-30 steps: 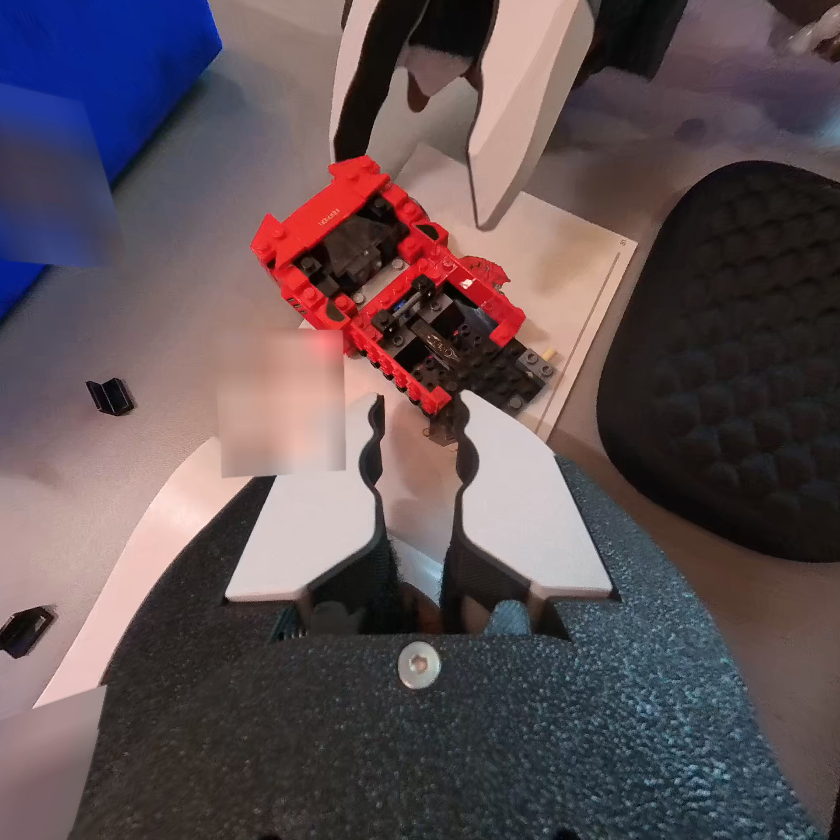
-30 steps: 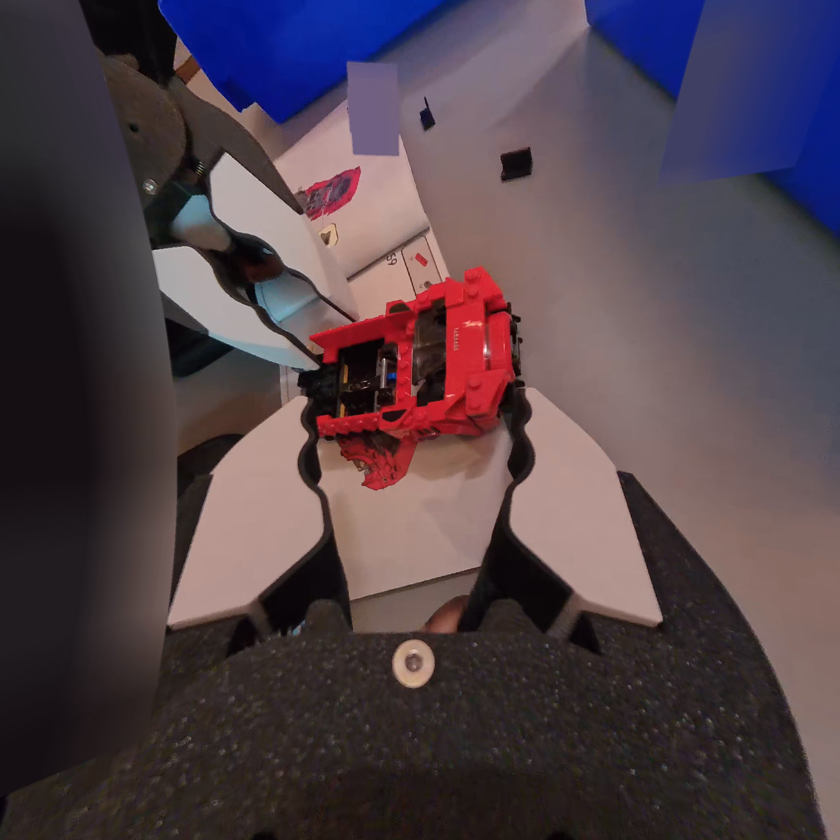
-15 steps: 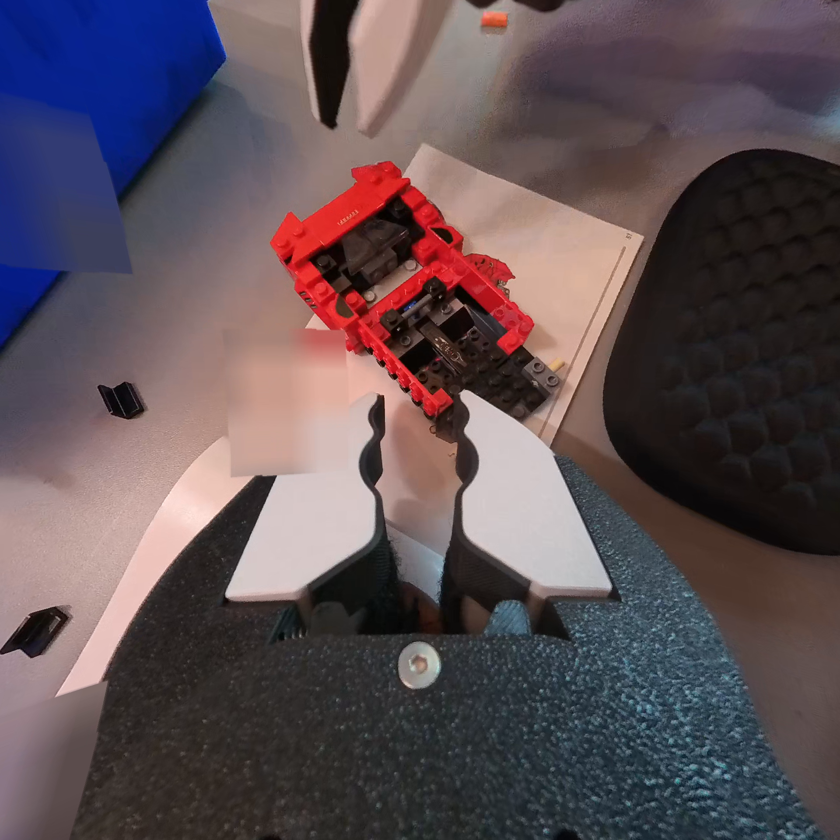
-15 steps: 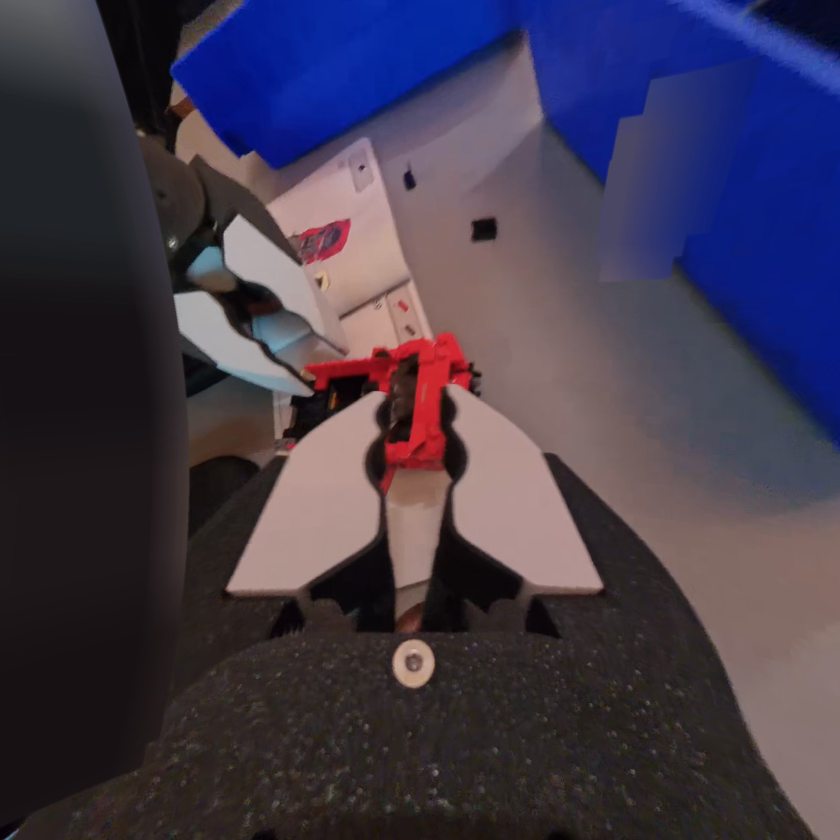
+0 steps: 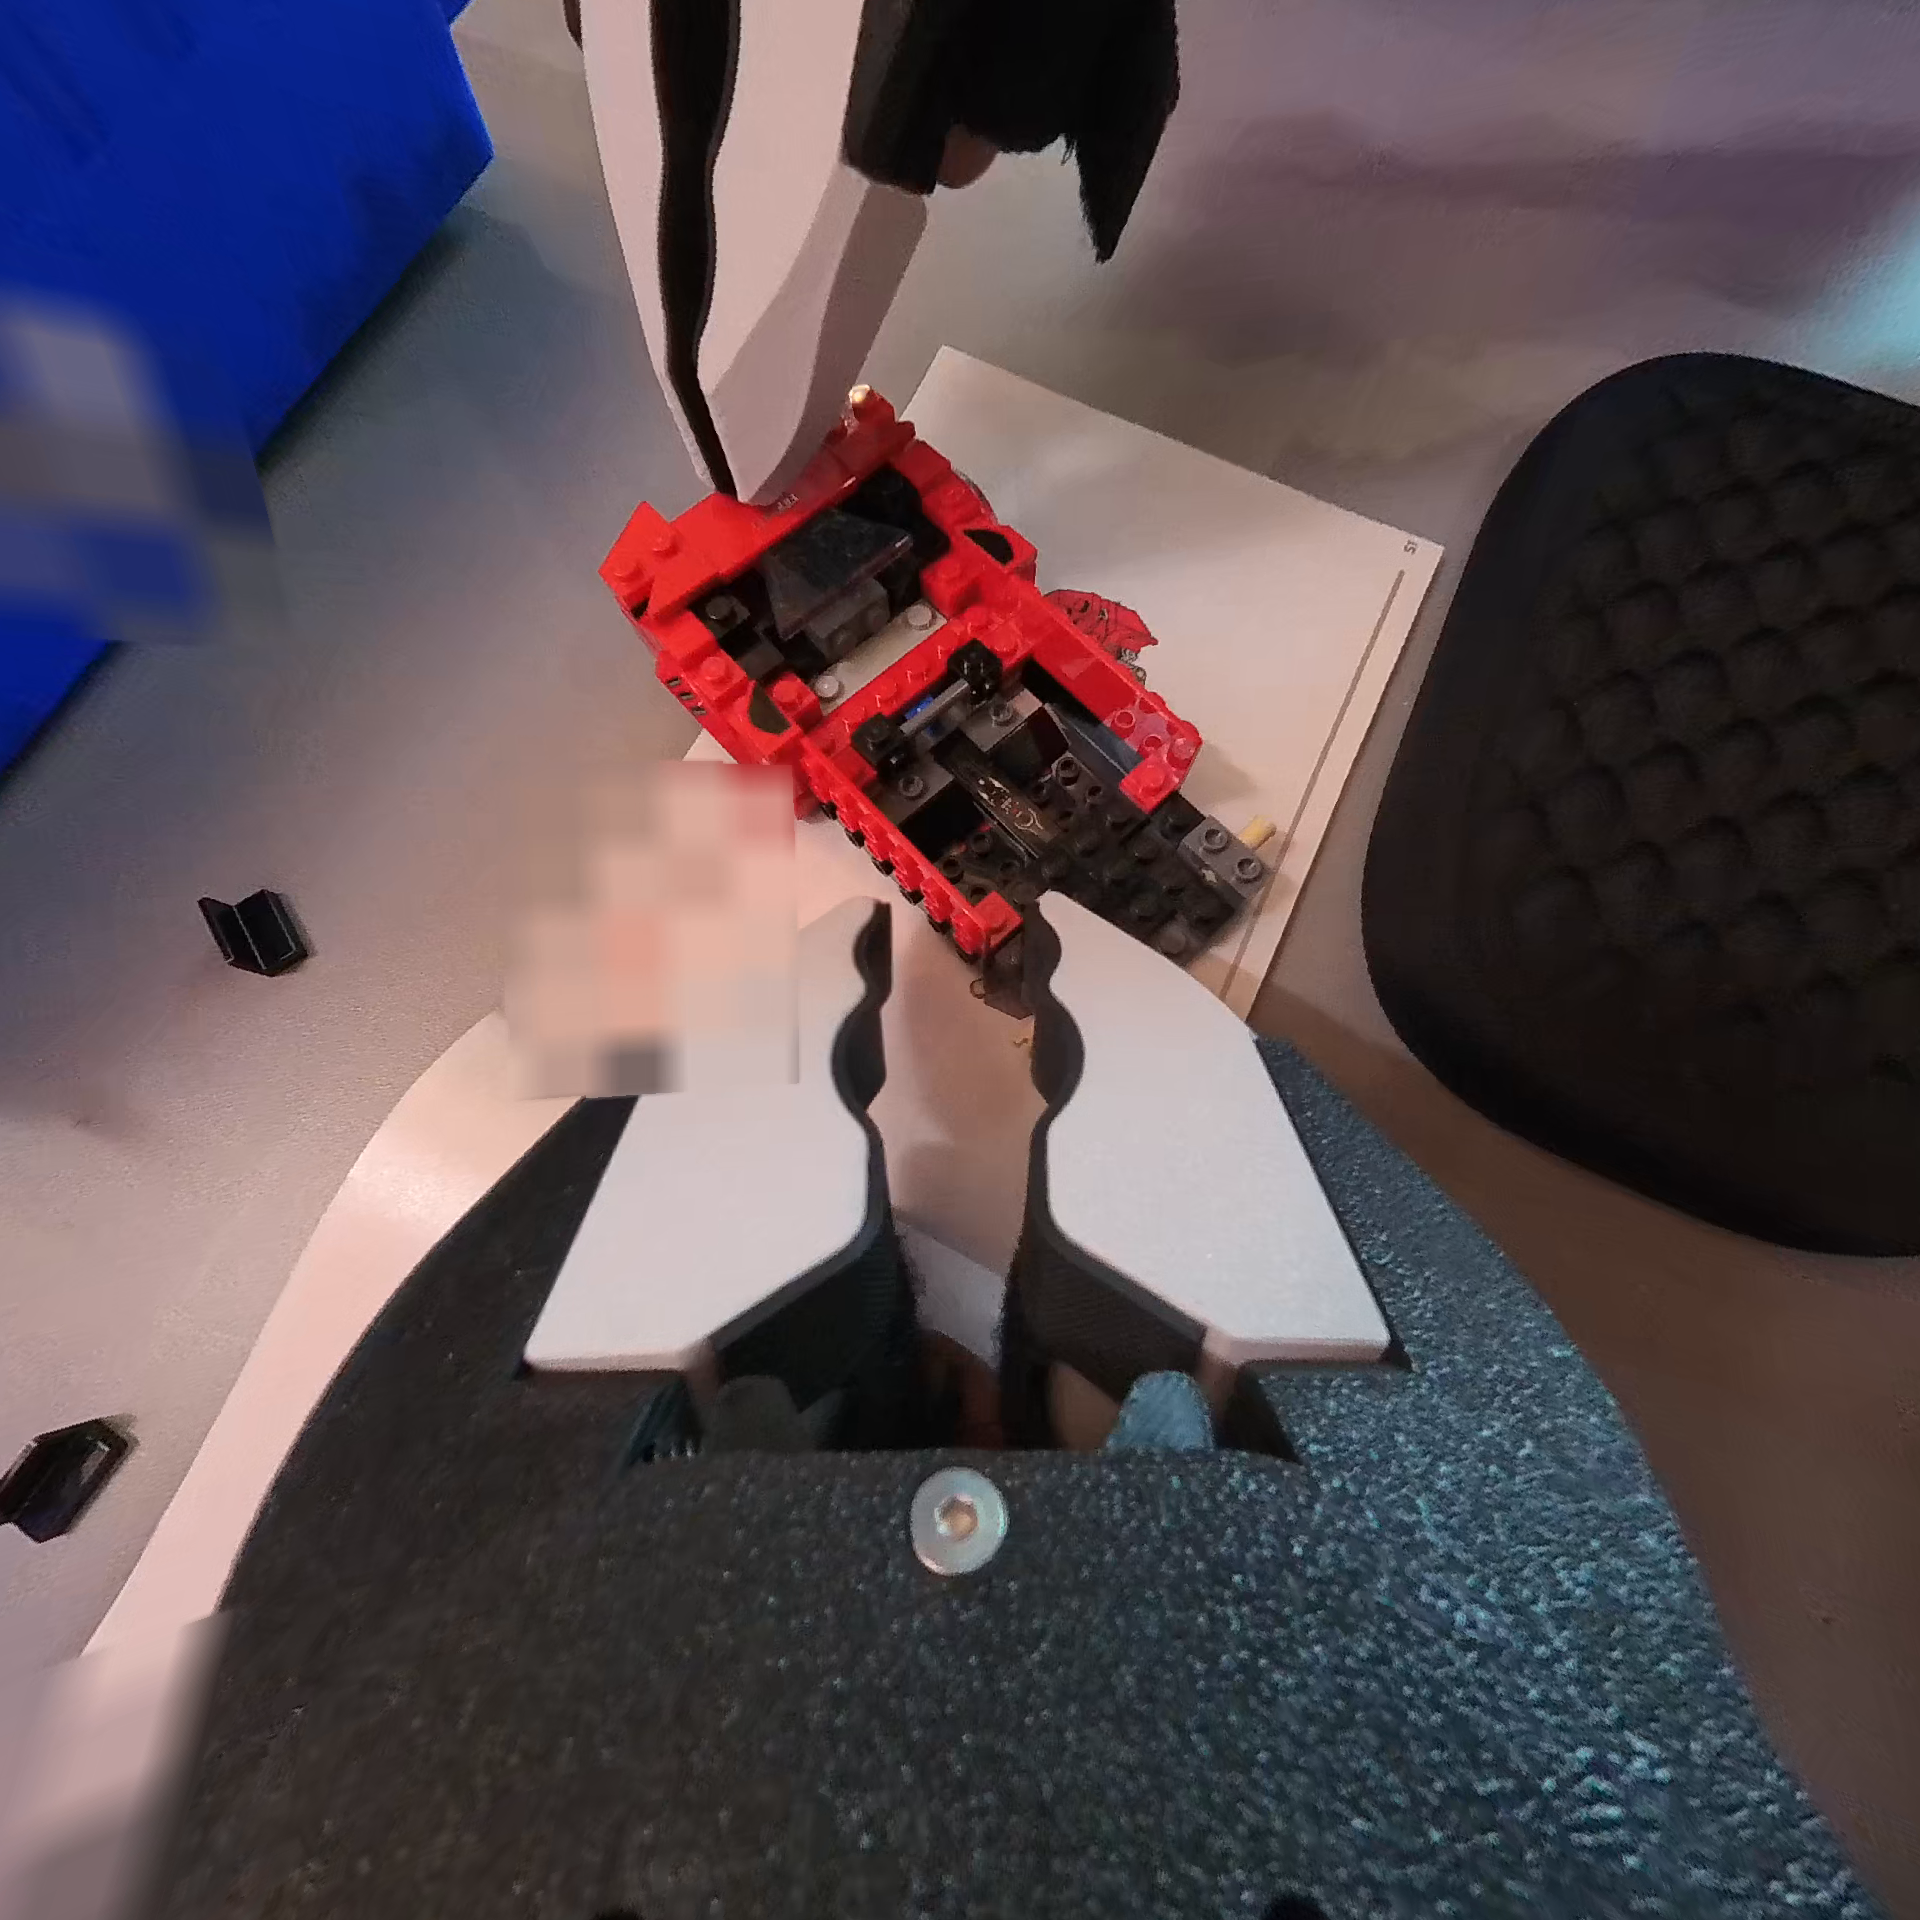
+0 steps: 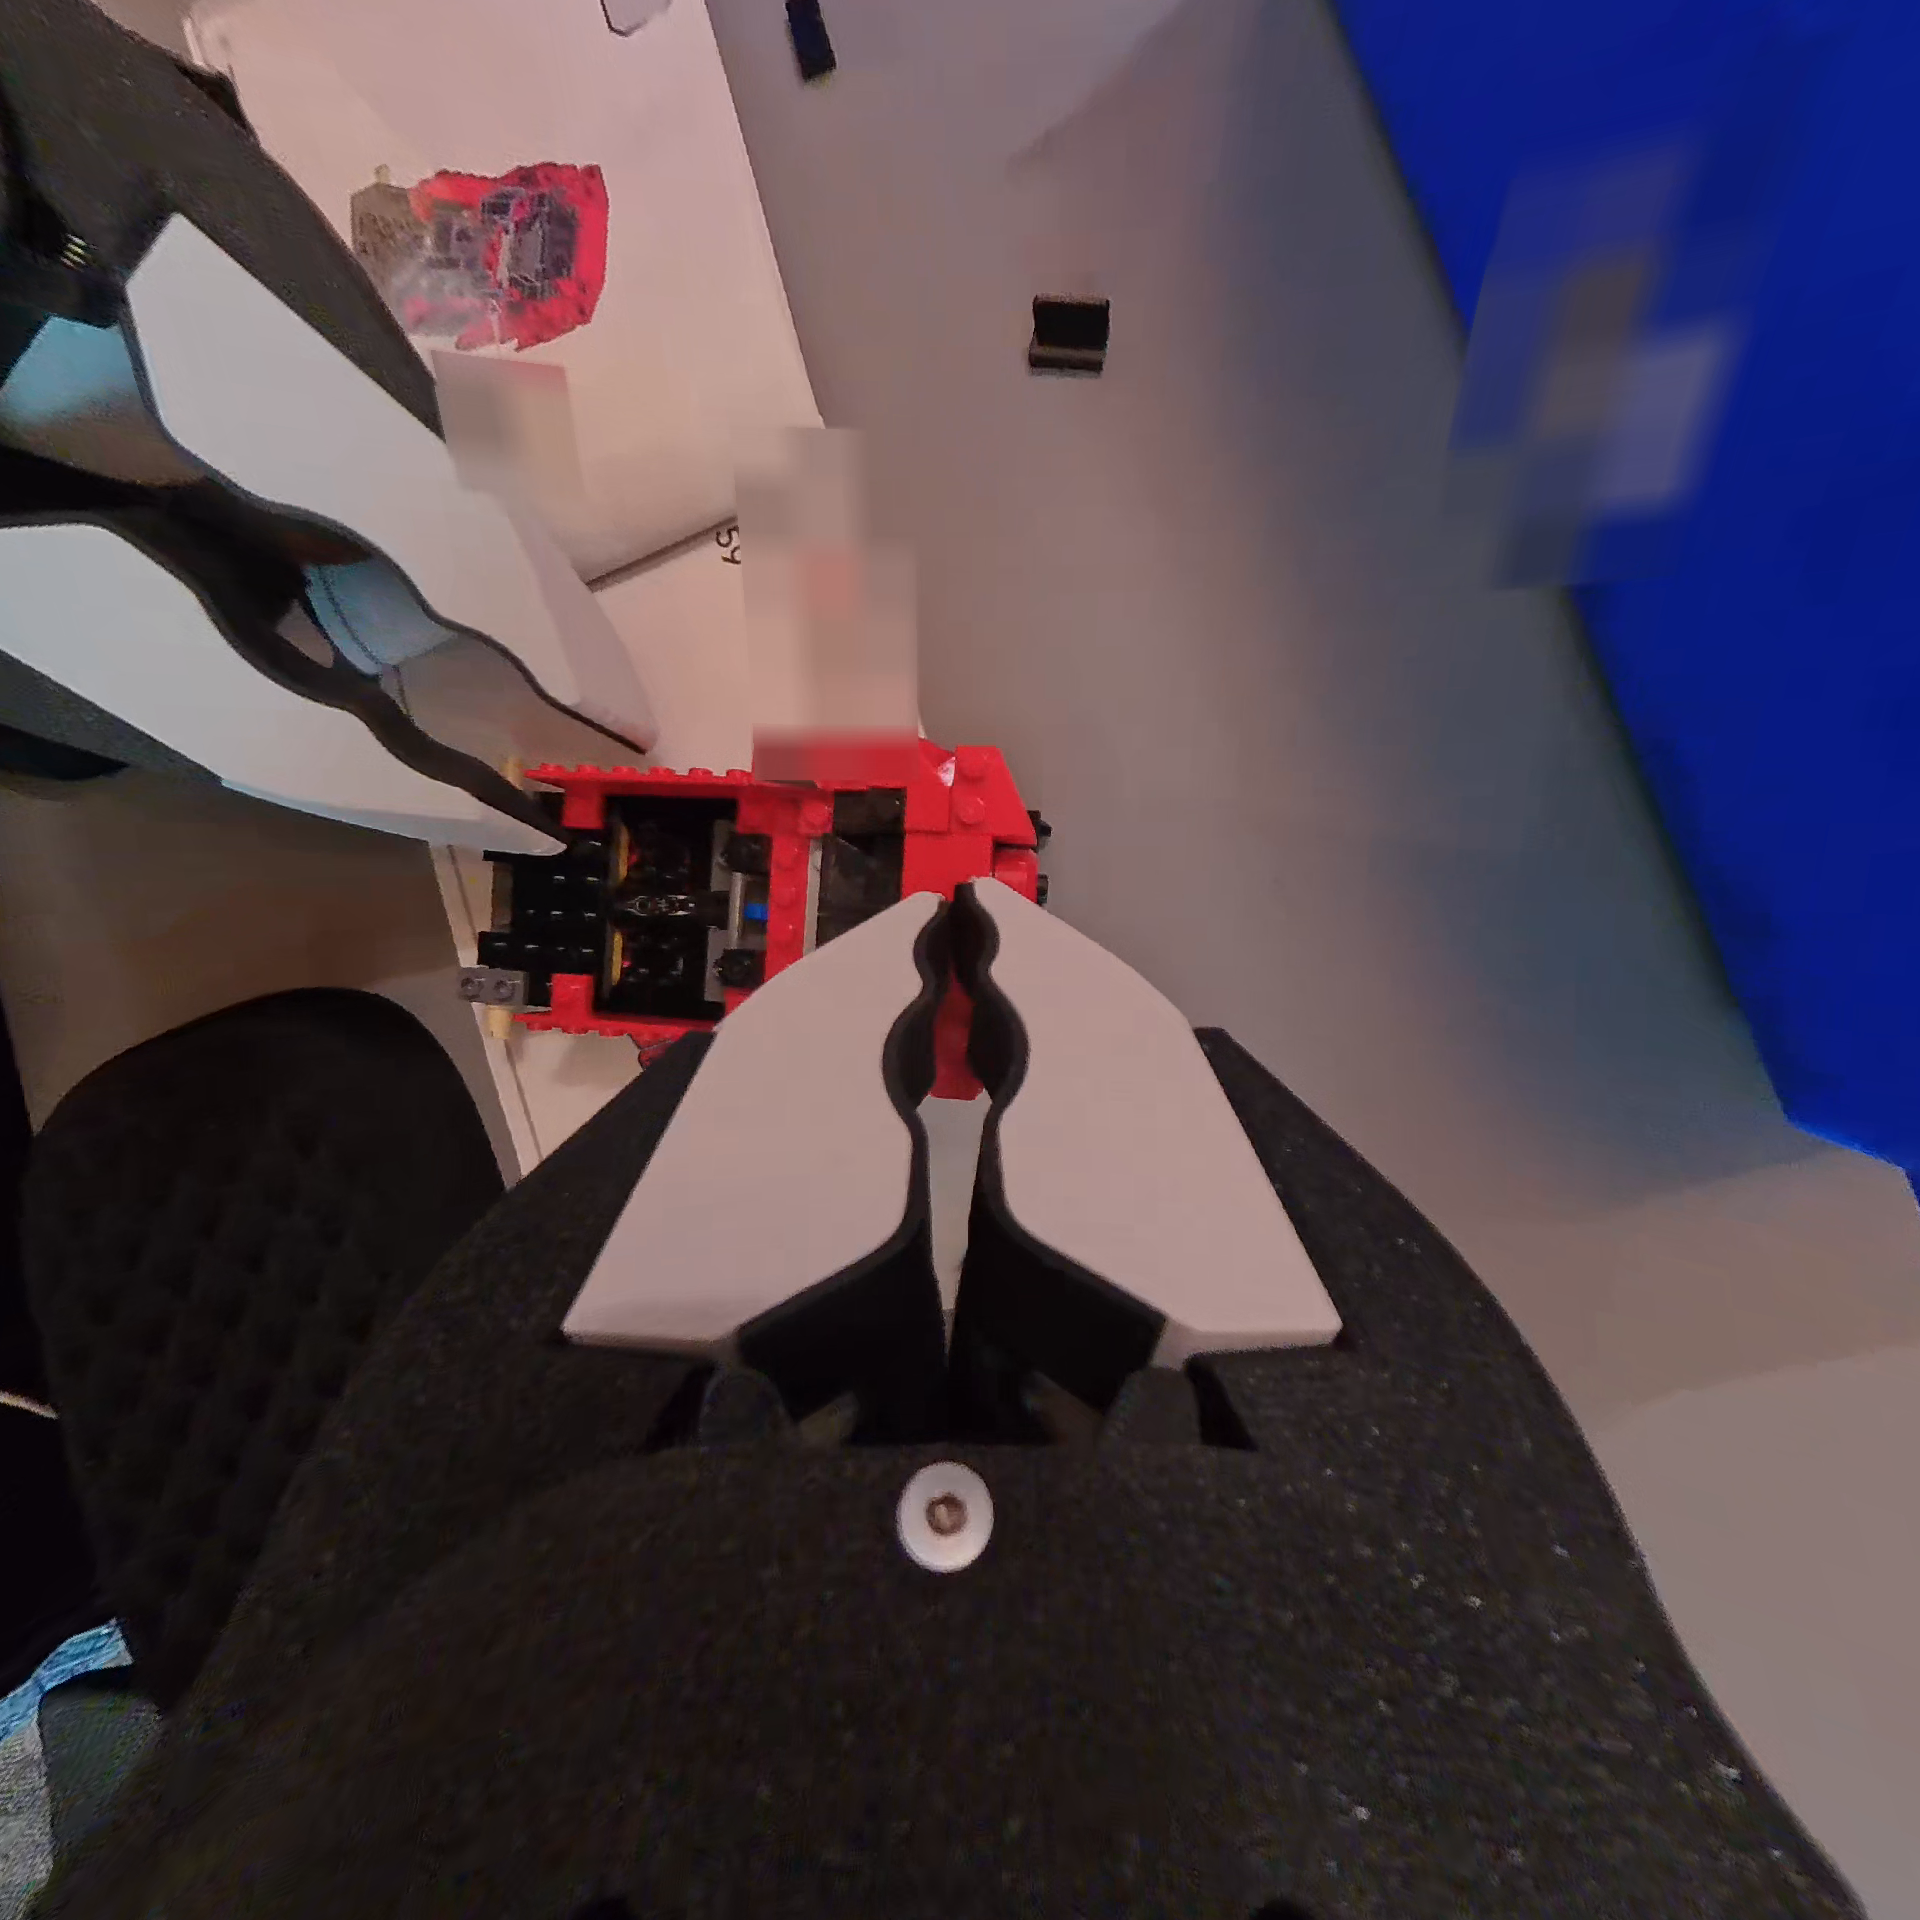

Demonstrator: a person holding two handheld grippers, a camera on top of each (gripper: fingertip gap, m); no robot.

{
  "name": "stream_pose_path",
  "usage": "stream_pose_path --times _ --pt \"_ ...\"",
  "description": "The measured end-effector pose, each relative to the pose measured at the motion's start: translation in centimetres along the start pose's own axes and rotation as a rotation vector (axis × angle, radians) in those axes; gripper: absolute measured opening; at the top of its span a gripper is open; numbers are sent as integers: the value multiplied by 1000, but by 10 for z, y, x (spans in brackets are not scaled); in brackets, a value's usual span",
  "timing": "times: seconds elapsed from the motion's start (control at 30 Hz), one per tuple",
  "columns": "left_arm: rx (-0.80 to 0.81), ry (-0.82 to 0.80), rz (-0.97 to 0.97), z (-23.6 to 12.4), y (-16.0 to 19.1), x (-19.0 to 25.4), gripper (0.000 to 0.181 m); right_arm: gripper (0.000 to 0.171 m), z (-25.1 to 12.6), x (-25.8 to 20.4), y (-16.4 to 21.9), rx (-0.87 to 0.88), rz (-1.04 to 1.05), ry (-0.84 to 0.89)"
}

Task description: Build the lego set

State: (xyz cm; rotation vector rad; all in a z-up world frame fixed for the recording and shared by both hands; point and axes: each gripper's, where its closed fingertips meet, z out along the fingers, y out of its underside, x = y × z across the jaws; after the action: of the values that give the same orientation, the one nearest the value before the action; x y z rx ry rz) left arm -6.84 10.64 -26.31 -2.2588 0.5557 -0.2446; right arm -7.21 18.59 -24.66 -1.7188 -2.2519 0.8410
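Grippers are seen at opposite ends of a red and black lego car [image 5: 894,707], which lies on an open instruction booklet [image 5: 1226,582] on the grey table [image 5: 395,582]. In the left wrist view the left gripper [image 5: 956,925] is held low at 6 o'clock of the car, its fingers parted by a narrow gap and set about the car's near black end; whether that end is actually pinched cannot be told. From 12 o'clock the right gripper [image 5: 743,480] is angled steeply down, its fingers pressed together with nothing seen between the tips, which are placed on the red far end of the car. In the right wrist view the right gripper [image 6: 956,899] is seen with tips meeting over the car [image 6: 727,894], and the left gripper [image 6: 592,795] is seen at 10 o'clock. A small black brick [image 5: 252,932] is seen at 9 o'clock of the car, a black textured cushion [image 5: 1662,810] at 3 o'clock, and a blue bin [image 5: 187,260] at 10 o'clock.
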Motion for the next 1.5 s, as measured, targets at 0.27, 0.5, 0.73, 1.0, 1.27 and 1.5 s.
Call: stream_pose_path --times 0.27,0.5,0.73,1.0,1.27,1.5 --pt "4 13 1 1 0 2 20 1 1 0 1 -129 -34 111" --pt "8 13 -4 1 0 1 17 2 23 -37 7 -219 -38 -85" --pt "27 -28 4 -1 -3 -5 14 0 -28 -42 -32 -21 -102 3" --pt "16 -22 54 -3 -1 1 24 30 -64 9 -2 168 56 117" --pt "47 15 73 -21 -17 1 27 14 -38 22 11 185 106 48" --pt "29 18 160 -27 -45 -20 28 2 -23 26 10 148 116 -13"
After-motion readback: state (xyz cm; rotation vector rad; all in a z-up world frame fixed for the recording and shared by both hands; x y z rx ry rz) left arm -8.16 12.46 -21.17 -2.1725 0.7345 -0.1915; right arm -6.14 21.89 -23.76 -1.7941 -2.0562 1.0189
